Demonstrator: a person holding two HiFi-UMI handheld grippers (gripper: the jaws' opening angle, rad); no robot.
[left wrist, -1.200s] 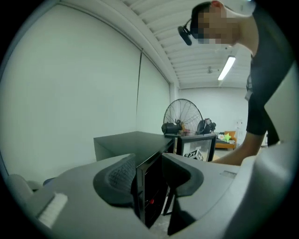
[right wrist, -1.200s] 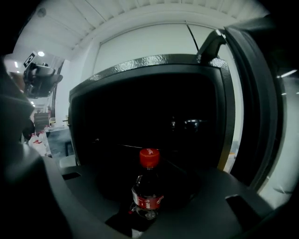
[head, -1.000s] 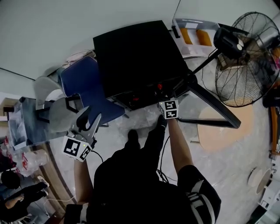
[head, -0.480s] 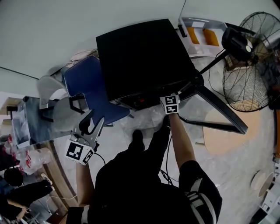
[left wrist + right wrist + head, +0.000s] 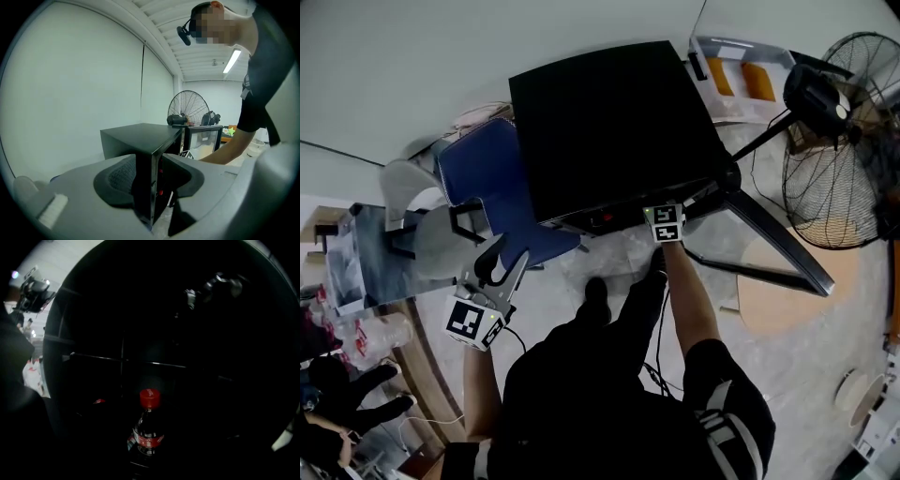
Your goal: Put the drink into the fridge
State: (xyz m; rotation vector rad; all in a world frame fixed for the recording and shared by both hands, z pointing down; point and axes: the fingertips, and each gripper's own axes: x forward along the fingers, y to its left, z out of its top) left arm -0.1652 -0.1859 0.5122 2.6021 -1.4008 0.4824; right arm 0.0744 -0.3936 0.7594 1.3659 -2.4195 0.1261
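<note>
A small black fridge (image 5: pixel 609 122) stands on the floor with its glass door (image 5: pixel 759 234) swung open to the right. My right gripper (image 5: pixel 664 223) reaches into the opening; only its marker cube shows in the head view. In the right gripper view a cola bottle (image 5: pixel 146 427) with a red cap (image 5: pixel 150 398) stands upright between the jaws inside the dark fridge, below a wire shelf (image 5: pixel 140 363). The jaws themselves are lost in the dark. My left gripper (image 5: pixel 506 261) hangs open and empty left of the fridge (image 5: pixel 136 136).
A blue chair (image 5: pixel 487 178) stands against the fridge's left side. A large floor fan (image 5: pixel 839 169) is at the right, with a round wooden board (image 5: pixel 778 300) on the floor below it. A cluttered table (image 5: pixel 356 272) is at the far left.
The head view has shifted a little. The right gripper stays inside the fridge and the left gripper stays open in about the same place.
</note>
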